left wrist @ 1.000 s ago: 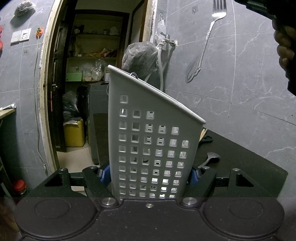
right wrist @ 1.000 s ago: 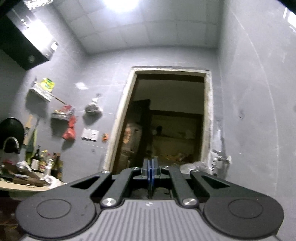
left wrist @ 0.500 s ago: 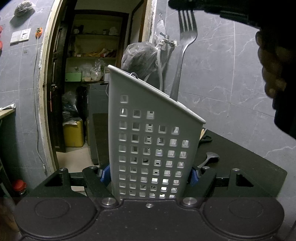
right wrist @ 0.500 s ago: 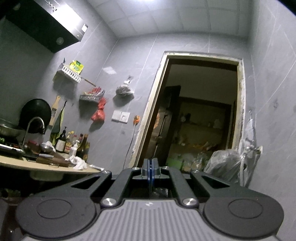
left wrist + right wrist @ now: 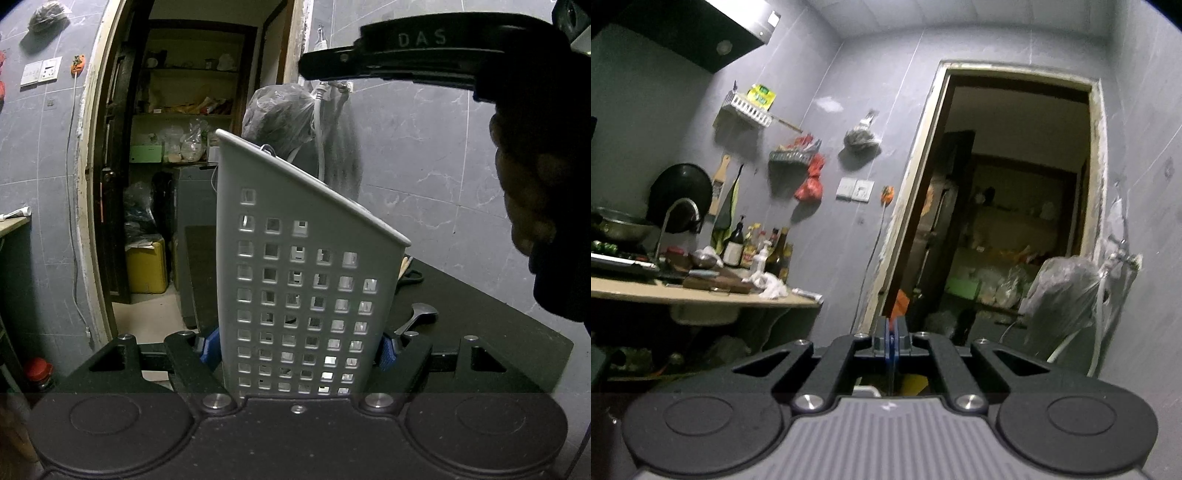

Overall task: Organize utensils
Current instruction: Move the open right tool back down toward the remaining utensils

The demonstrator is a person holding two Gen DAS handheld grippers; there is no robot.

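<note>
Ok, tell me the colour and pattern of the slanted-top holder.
Light grey plastic holder with square perforations; left wrist view.

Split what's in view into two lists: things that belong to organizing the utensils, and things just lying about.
For the job: white utensil holder in the left claw; spoon on the black table; wooden sticks beside the holder.
Lying about: bagged bundle; yellow container; bottles on the counter.
</note>
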